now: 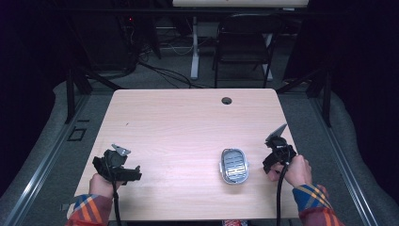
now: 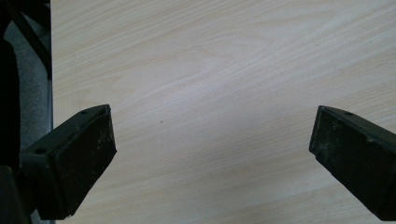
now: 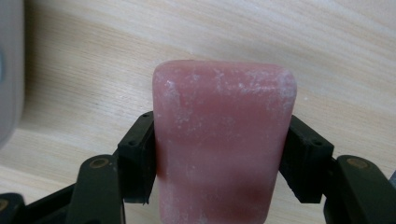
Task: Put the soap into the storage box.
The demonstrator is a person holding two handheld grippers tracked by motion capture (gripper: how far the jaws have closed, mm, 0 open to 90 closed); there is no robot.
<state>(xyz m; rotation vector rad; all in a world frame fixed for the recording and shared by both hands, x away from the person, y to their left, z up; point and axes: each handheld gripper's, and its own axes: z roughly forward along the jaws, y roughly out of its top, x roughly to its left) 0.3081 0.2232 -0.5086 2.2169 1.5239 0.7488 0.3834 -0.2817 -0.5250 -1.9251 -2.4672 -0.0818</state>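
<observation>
A pink bar of soap [image 3: 224,140] with a whitish dusty surface sits clamped between the jaws of my right gripper [image 3: 219,154], just above the pale wood table [image 3: 327,42]. In the high view that right gripper [image 1: 277,157] is near the table's right edge, beside a grey ribbed soap dish [image 1: 234,165] lying to its left. My left gripper [image 1: 123,168] hovers over the front left of the table. Its own view shows the left gripper [image 2: 212,149] open, jaws wide apart, with bare table [image 2: 210,70] between them.
The table [image 1: 188,122] has a round cable hole [image 1: 227,100] near its far edge. Beyond it stand a black chair [image 1: 243,44] and a white desk leg [image 1: 194,47] on grey carpet. Part of the grey dish [image 3: 9,70] edges the right gripper view's left side.
</observation>
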